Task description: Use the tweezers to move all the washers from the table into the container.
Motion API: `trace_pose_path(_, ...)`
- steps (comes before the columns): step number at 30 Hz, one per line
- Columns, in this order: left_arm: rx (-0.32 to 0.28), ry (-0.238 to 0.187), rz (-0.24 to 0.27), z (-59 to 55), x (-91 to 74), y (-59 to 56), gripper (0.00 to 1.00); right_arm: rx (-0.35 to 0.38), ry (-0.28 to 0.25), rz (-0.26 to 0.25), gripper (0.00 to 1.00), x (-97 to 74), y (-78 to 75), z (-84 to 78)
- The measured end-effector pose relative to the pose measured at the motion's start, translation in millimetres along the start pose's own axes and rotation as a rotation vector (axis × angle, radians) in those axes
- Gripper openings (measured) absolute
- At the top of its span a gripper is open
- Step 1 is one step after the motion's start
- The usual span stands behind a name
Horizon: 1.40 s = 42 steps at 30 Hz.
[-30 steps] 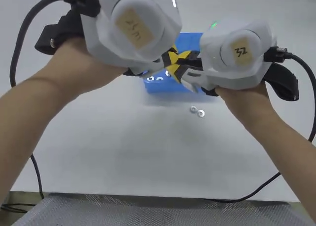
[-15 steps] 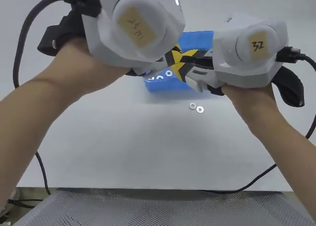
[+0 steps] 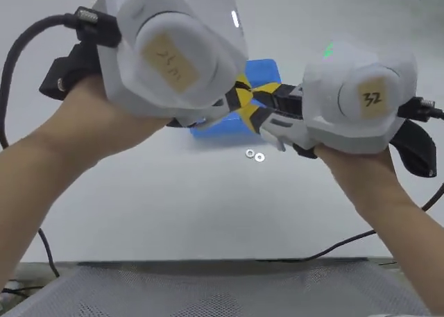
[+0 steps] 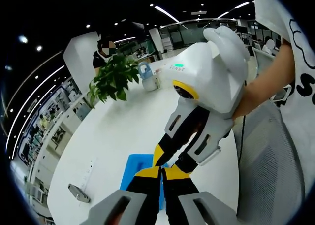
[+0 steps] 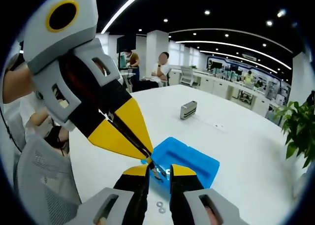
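The two grippers meet tip to tip over the white table (image 3: 173, 192). My left gripper (image 3: 244, 98) is shut on thin dark tweezers (image 5: 130, 136), which run out between its yellow jaws. The tweezers' front end lies between the nearly closed jaws of my right gripper (image 5: 158, 170), which looks shut on it. In the left gripper view the left gripper (image 4: 162, 172) touches the right one's jaws from below. The blue container (image 3: 267, 71) sits just behind the jaws, mostly hidden. Two washers (image 3: 254, 155) lie side by side on the table below the jaws; the right gripper view has these washers (image 5: 160, 207) in front of the container (image 5: 197, 161).
A small grey box (image 5: 188, 109) stands farther back on the table. A black cable (image 3: 347, 244) trails over the near table edge, and a grey mesh chair seat (image 3: 208, 289) lies below it. A potted plant (image 4: 113, 77) stands at the far end.
The head camera has shifted, so container and washers sit further left and lower in the picture. The right gripper has dropped a little; the two grippers stay joined at the tips.
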<state>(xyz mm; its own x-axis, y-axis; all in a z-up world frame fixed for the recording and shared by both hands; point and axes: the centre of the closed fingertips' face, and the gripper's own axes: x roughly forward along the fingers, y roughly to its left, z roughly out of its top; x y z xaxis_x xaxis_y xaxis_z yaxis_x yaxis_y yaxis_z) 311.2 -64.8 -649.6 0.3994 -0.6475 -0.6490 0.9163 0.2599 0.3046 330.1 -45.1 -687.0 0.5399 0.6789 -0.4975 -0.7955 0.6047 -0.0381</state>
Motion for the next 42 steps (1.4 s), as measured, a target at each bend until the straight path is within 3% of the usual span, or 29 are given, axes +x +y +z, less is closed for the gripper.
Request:
trace_pose_path(7, 0.072, -0.056, -0.048, 13.4, -10.2, -21.8, 0.0, -0.018, 0.016, -0.102, 0.13, -24.4, 8.5, -2.2)
trace_pose_path(11, 0.108, -0.092, -0.065, 19.8, -18.2, -30.0, 0.0, -0.031, 0.006, -0.132, 0.13, -34.7, 17.5, 1.1)
trace_pose_path(16, 0.141, -0.116, -0.079, 22.2, -32.4, -37.4, 0.0, -0.047, 0.017, -0.147, 0.12, -34.1, 33.8, 3.8)
trace_pose_path(22, 0.158, -0.124, -0.081, 18.5, -41.5, -40.4, 0.0, -0.071, 0.015, -0.177, 0.09, -28.3, 38.1, 3.8)
trace_pose_path(27, 0.135, -0.116, -0.078, 13.3, -36.3, -39.2, 0.0, -0.053, 0.018, -0.161, 0.07, -20.5, 33.6, -5.6)
trace_pose_path(34, 0.098, -0.077, -0.078, 2.9, -11.9, -38.4, 0.0, -0.021, 0.031, -0.117, 0.07, -8.2, 23.3, -27.3)
trace_pose_path(42, 0.037, -0.028, -0.107, -18.5, 14.4, -35.6, 0.0, 0.052, 0.069, -0.042, 0.08, 12.6, 17.7, -55.4)
